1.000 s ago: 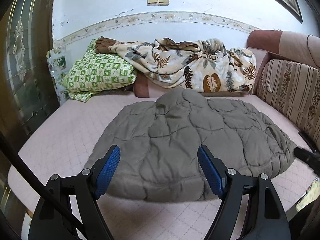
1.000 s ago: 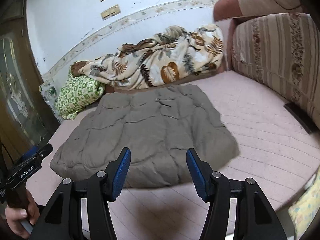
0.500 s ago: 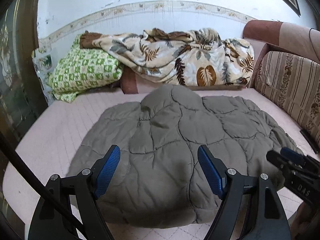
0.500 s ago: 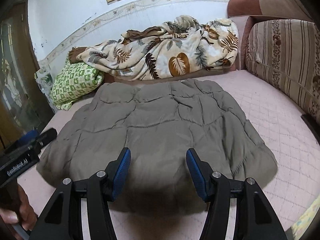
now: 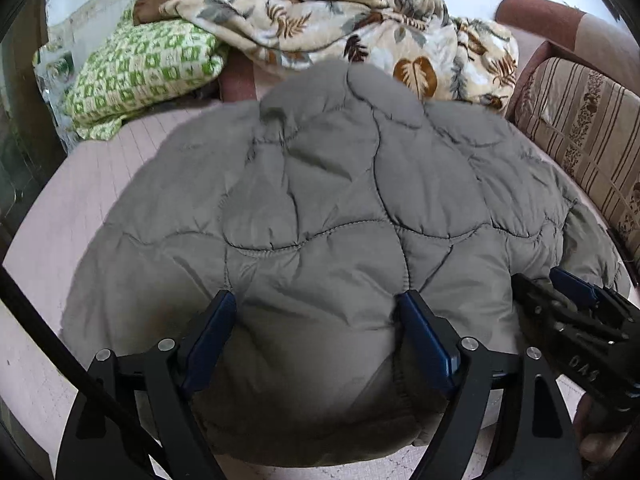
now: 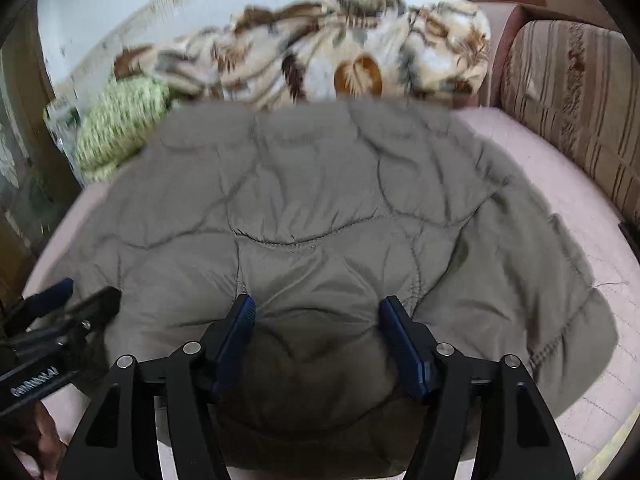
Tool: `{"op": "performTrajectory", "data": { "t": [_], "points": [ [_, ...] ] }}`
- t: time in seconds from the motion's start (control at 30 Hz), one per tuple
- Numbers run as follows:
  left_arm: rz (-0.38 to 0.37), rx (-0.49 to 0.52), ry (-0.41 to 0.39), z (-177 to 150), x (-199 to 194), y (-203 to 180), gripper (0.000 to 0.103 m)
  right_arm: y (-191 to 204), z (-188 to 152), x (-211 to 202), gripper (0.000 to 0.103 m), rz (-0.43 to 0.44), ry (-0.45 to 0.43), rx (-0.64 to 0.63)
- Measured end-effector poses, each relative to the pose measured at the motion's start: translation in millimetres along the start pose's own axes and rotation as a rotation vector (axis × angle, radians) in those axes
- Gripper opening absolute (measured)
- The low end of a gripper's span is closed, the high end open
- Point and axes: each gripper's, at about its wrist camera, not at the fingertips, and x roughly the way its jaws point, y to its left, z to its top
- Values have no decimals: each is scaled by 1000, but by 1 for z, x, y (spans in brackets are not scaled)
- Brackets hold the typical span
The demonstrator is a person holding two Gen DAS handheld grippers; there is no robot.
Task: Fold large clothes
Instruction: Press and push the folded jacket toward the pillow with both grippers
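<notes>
Spread flat on the pink bed [image 5: 72,184], grey padded jacket [image 5: 320,208], near hem toward both tools. Poised over that hem side by side, left gripper [image 5: 316,322] and right gripper [image 6: 316,326], jaws widening, padding between the pads but not pinched, nothing held. Behind, leaf-print blanket [image 5: 360,32], green pillow [image 5: 140,72], striped sofa back [image 5: 580,128]. Likely trouble: puffy, slick fabric bunching, only the top layer pinched, hem slipping out on the lift and a crooked fold
</notes>
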Motion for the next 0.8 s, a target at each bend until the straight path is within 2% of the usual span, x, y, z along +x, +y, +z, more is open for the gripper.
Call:
{"op": "performTrajectory", "data": {
  "t": [0.2, 0.33, 0.43, 0.53, 0.63, 0.7, 0.8],
  "points": [
    [22, 22, -32, -3, -3, -5, 85, -1, -4, 2, 72, -11, 3, -31],
    [0, -2, -71, -4, -17, 2, 85, -6, -5, -23, 72, 11, -64, -5],
    [8, -4, -108, -4, -27, 4, 85, -12, -7, -44, 72, -27, -137, 12],
    [34, -5, -125, -6, -33, 6, 85, -26, -9, -58, 72, -82, -172, 52],
    [44, -34, -122, -8, -36, 13, 85, -47, -11, -59, 72, -115, -147, 137],
    [51, -47, -101, -9, -32, 17, 85, -60, -12, -54, 72, -100, -113, 196],
    [23, -74, -50, -11, -21, 24, 86, -65, -13, -48, 72, -95, -79, 205]
  ]
}}
